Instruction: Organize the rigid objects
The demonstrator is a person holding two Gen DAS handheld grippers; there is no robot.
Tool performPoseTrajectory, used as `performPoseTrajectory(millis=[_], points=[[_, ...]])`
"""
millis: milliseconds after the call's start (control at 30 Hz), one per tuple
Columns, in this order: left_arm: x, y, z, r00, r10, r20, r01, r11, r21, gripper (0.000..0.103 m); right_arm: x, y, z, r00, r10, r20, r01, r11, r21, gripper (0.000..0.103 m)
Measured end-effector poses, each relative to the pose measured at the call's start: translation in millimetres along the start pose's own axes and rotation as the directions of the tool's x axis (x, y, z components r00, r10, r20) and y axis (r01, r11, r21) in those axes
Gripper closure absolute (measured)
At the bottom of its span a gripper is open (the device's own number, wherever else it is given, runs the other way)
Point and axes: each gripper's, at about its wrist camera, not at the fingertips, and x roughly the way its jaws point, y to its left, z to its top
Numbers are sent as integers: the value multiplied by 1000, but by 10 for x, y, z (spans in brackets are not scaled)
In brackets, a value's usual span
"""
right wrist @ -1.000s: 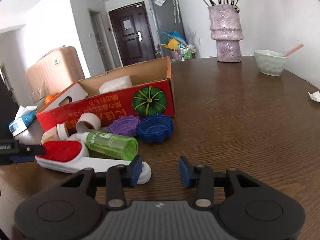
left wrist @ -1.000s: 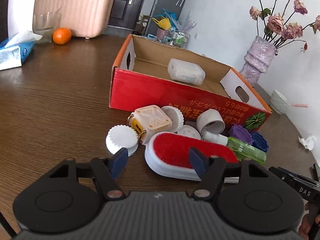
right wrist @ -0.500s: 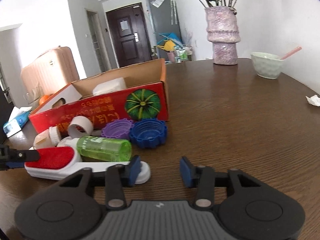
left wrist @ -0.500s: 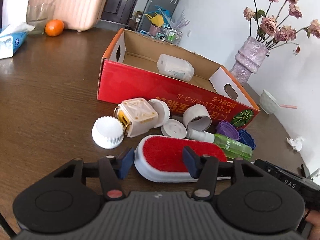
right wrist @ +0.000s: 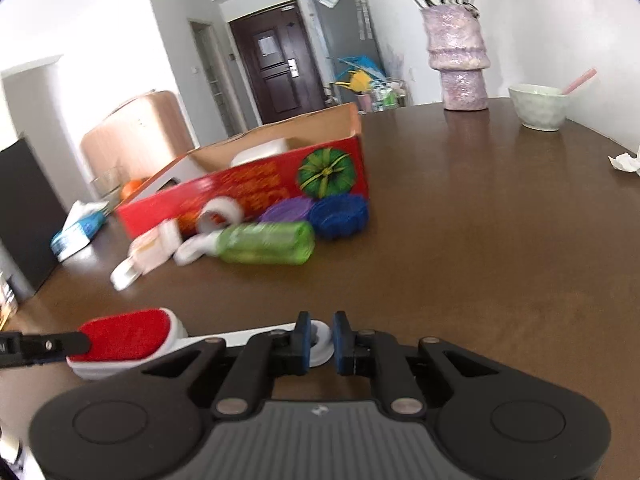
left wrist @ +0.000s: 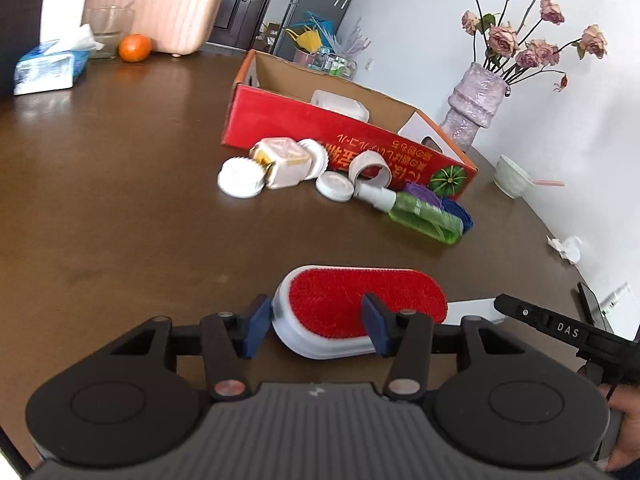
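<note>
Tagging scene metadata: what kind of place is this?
Most likely a home, a dining table in an apartment: a vase of dried roses, a pink suitcase by the dark front door, and a fridge.

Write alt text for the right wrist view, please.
The right gripper is shut on the white handle of a red lint brush above a brown table. Beyond lie a green bottle, lids and a red box.

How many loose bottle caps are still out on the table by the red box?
5: ridged white cap leftmost, white cap behind the square bottle, flat white cap, purple cap and blue cap at the pumpkin end. Others may be hidden.
</note>
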Motion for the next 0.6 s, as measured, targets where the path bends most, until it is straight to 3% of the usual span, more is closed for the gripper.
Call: performPoseTrajectory(millis=[133, 300, 600], points=[[-238, -25, -116, 999, -2, 34, 2, 1000, 10, 56, -186, 48, -111, 1000, 1, 18, -2, 1000, 17, 92], [-541, -161, -186, 990, -32, 137, 21, 996, 84, 56, -532, 148, -133, 995, -6, 99, 7, 1000, -14, 91], [-649, -203, -133, 980, -78, 182, 60, 993, 102, 56, -819, 208, -37, 983, -12, 185, 16, 1000, -21, 91]])
